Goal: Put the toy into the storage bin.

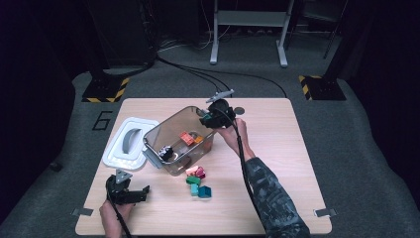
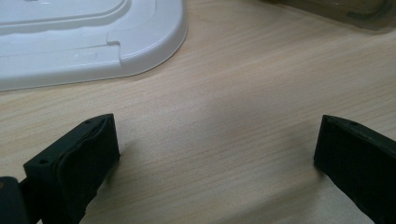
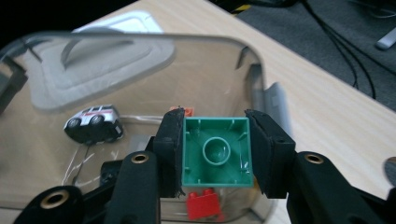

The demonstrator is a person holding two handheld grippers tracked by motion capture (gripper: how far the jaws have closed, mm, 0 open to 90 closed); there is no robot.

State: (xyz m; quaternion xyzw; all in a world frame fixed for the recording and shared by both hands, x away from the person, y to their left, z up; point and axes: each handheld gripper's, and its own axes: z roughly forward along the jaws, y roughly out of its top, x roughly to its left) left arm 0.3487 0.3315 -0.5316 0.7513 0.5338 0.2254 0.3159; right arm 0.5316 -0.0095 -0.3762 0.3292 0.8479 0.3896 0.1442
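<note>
Fingers (image 3: 170,154) of the right gripper (image 3: 215,156) press on two opposite sides of a green brick (image 3: 216,152), holding it narrow and firm, with its hollow underside turned toward the gripper's camera. That puts its studded top facing away, down into the clear bin (image 3: 140,42), above the bin's far right corner. The brick looks square in outline, so it has no clear long axis; its edges sit parallel to the pads.

To do this step well, I judge the brick should be carried a little farther over the bin's open mouth, clear of the rim, and lowered before the pads part, so it does not bounce off the wall. Below it on the bin floor lie a red brick (image 3: 203,204) and an orange brick (image 3: 187,111), and a toy car (image 3: 93,123) rests farther left, so a drop into the bare patch between them seems safest.

Outward on the table (image 1: 277,148), a small pile of bricks (image 1: 197,181) waits just in front of the bin. A white lid (image 1: 130,143) lies to the bin's left. At the near left, the left gripper (image 2: 217,154) rests low over bare wood with its fingers wide apart and nothing between them.
</note>
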